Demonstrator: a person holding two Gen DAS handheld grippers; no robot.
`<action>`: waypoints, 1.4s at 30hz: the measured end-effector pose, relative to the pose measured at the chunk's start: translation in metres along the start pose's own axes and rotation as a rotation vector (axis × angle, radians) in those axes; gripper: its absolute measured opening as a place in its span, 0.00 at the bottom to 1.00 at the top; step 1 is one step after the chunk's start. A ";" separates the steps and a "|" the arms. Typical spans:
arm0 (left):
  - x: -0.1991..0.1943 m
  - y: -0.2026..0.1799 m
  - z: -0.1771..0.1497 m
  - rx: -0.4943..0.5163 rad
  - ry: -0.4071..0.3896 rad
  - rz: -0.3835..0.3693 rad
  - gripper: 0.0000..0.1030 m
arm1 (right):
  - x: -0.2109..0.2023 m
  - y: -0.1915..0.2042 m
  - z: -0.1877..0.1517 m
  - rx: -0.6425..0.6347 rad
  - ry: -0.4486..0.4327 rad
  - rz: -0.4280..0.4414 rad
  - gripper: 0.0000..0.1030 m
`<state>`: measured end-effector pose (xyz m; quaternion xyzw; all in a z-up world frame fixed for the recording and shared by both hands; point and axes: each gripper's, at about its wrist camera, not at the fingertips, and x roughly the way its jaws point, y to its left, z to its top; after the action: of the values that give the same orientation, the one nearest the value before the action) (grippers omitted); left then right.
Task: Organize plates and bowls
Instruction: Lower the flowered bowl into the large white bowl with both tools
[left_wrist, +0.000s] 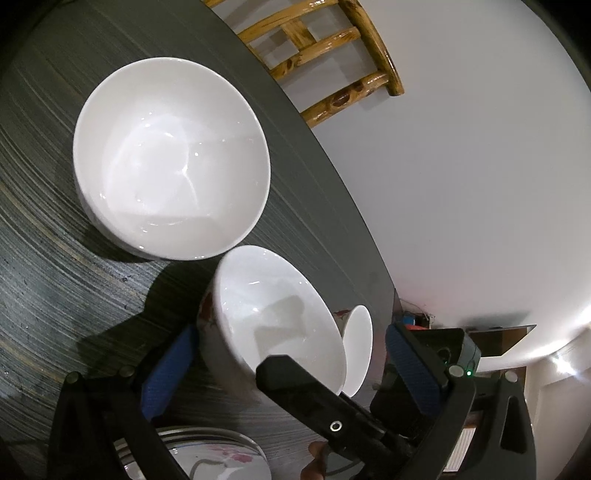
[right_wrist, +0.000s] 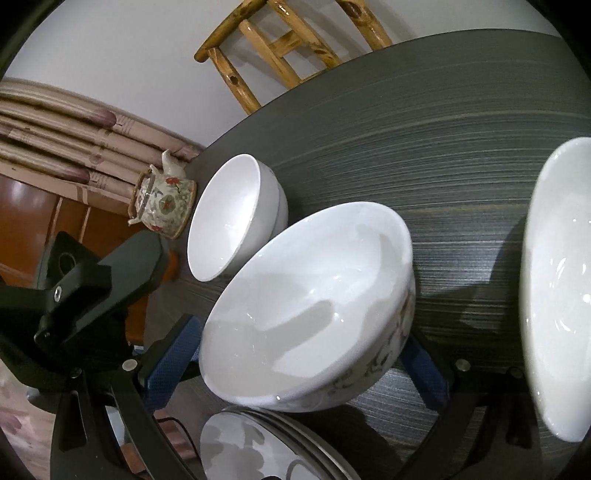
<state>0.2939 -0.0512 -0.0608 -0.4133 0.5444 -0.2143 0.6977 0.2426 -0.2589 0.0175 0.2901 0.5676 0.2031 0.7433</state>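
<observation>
A white bowl with a flower pattern outside (right_wrist: 306, 306) hangs tilted above a stack of plates (right_wrist: 266, 443). My right gripper (right_wrist: 301, 336) is shut on it, one blue pad on each flank. In the left wrist view this floral bowl (left_wrist: 273, 321) lies between the wide-apart fingers of my open left gripper (left_wrist: 291, 343), and one black right finger (left_wrist: 295, 387) presses on its near rim. A large plain white bowl (left_wrist: 170, 162) stands upright just beyond. Two small white bowls (right_wrist: 232, 218), nested, sit near the table edge.
The dark striped round table (right_wrist: 443, 147) has a bamboo chair (right_wrist: 288, 48) behind its far edge. A flowered teapot (right_wrist: 162, 203) stands at the rim beside the small bowls. The large bowl (right_wrist: 561, 288) fills the right side. The plate stack (left_wrist: 207, 458) lies under my left gripper.
</observation>
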 end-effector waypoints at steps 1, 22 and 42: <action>0.000 0.000 0.000 -0.001 0.002 0.001 1.00 | 0.000 -0.001 0.000 0.000 0.001 0.001 1.00; -0.018 -0.018 -0.007 0.041 -0.024 -0.004 1.00 | -0.017 0.012 -0.003 -0.017 -0.014 0.016 1.00; -0.062 -0.055 0.016 0.072 -0.089 -0.019 1.00 | -0.037 0.061 0.027 -0.093 -0.041 0.030 1.00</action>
<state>0.2983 -0.0306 0.0207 -0.4022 0.5006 -0.2219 0.7338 0.2607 -0.2416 0.0897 0.2679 0.5378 0.2344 0.7643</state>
